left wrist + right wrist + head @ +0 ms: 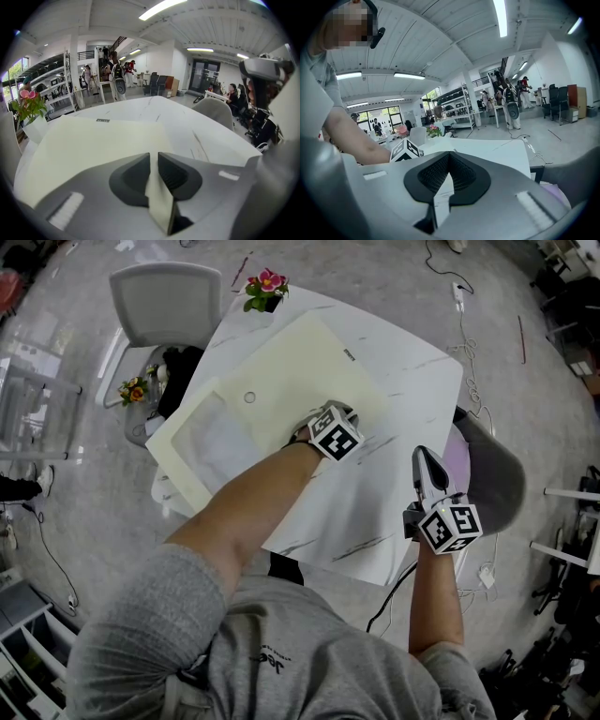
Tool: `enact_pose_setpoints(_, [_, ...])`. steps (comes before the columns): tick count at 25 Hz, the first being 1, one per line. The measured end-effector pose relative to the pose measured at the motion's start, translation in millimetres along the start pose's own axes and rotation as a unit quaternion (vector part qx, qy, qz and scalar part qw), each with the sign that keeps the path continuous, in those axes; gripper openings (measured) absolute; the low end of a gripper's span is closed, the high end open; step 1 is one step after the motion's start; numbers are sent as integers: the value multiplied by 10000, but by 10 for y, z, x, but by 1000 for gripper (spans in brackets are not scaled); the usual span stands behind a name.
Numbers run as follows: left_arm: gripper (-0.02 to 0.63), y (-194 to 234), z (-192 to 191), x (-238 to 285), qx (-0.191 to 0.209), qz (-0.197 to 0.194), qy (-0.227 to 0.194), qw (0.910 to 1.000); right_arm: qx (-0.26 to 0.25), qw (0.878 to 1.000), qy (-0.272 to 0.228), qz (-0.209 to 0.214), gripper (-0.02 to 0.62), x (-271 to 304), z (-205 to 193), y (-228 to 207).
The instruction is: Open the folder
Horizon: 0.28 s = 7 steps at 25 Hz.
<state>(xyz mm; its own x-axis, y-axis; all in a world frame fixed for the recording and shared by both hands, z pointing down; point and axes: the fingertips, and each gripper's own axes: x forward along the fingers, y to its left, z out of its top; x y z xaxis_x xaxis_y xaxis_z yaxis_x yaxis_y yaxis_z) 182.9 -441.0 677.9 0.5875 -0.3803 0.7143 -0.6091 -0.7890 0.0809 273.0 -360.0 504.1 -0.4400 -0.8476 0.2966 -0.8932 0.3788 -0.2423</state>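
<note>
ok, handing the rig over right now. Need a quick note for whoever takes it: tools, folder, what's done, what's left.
Left tool: shut on the edge of the cream folder's cover sheet.
Right tool: shut and empty, held by the right edge of the white table, clear of the folder.
Folder: lies on the table. Its left end appears to hang over the table edge, and a clear inner pocket shows there.
Done: cover gripped and seemingly lifted part way.
Left: probably swing the cover over until it lies flat open, then let go.
</note>
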Motion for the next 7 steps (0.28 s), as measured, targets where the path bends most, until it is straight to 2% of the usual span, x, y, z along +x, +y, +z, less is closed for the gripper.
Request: enact_pose_setpoints(7, [110, 0, 15, 5, 9, 16, -22, 10000, -33, 10000, 3, -19, 2, -27, 2, -44])
